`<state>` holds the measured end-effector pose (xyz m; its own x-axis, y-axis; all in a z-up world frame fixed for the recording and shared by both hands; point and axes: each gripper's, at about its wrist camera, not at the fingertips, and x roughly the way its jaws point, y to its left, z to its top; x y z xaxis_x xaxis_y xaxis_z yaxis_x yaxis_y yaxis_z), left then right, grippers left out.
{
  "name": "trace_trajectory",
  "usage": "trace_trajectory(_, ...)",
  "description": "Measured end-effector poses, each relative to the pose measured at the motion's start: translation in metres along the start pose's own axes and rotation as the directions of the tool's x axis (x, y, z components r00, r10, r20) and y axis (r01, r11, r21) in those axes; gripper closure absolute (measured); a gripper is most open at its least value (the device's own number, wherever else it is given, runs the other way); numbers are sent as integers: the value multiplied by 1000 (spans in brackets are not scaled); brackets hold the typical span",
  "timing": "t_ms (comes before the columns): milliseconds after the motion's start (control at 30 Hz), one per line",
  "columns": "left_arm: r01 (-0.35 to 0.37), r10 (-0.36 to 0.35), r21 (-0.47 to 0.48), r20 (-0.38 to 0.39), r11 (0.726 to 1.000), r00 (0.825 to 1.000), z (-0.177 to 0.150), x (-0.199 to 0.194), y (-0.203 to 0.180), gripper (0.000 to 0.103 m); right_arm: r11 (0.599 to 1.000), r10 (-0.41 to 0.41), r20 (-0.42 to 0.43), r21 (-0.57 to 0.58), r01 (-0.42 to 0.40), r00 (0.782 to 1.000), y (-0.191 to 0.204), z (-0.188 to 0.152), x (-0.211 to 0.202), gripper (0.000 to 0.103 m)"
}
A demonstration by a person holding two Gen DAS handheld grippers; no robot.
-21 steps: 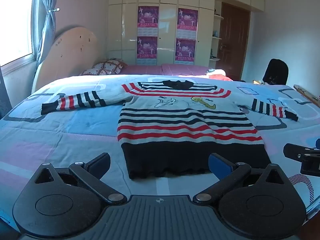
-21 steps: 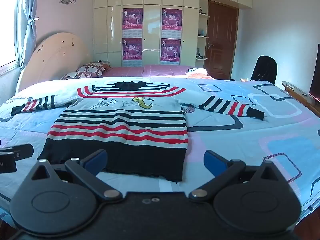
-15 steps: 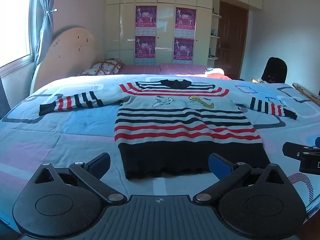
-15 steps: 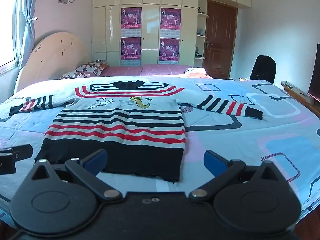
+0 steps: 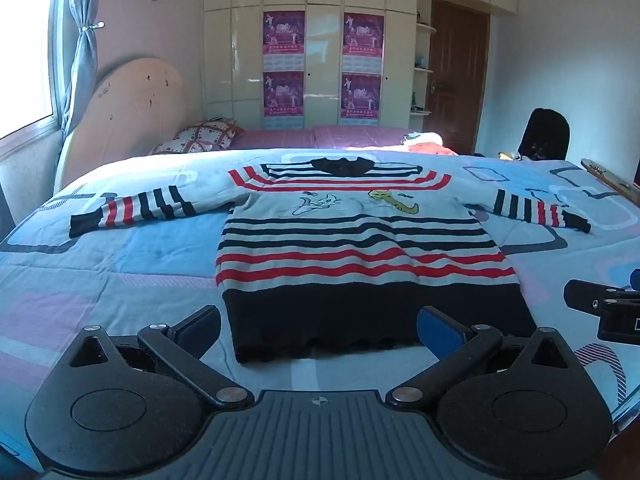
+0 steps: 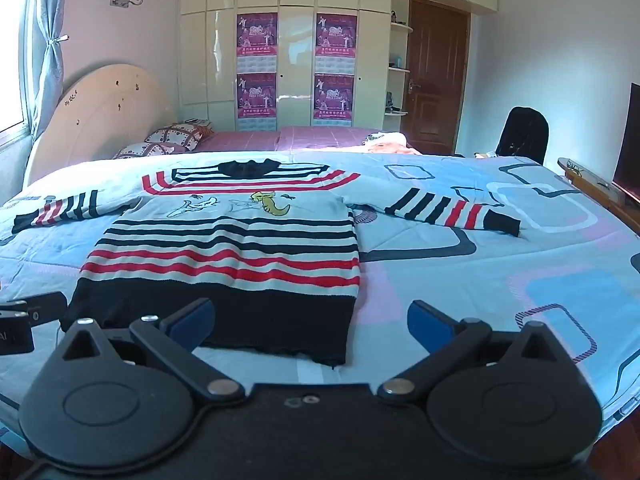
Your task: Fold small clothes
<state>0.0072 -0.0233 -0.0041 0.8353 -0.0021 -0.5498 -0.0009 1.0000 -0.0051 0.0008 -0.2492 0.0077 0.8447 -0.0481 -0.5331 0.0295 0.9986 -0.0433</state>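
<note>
A small striped sweater (image 5: 356,248) (image 6: 228,252) lies flat on the bed, face up, with red, black and white bands, a black hem and both sleeves spread out. My left gripper (image 5: 318,326) hovers open just in front of the hem's left half, nothing between its fingers. My right gripper (image 6: 310,322) hovers open before the hem's right corner, also holding nothing. Each gripper's tip shows at the edge of the other view: the right one (image 5: 600,308) and the left one (image 6: 24,316).
The blue patterned bedspread (image 5: 100,264) (image 6: 500,272) covers the bed. A curved headboard (image 5: 132,108) and pillows (image 5: 200,138) are at far left. A pink bed, wardrobe with posters, brown door and dark chair (image 6: 522,136) stand behind. A wooden ledge (image 6: 592,188) runs along the right.
Both views have shifted slightly, so the sweater sits a little further left in each frame. The sweater itself has not moved and both grippers stay open.
</note>
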Motion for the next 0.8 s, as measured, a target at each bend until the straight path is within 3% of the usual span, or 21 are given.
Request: trace_trajectory(800,-3,3,15,4,1000,1000,2,1,-6,0,1000,3,-3,5,-3,1000,-5,2,2,0)
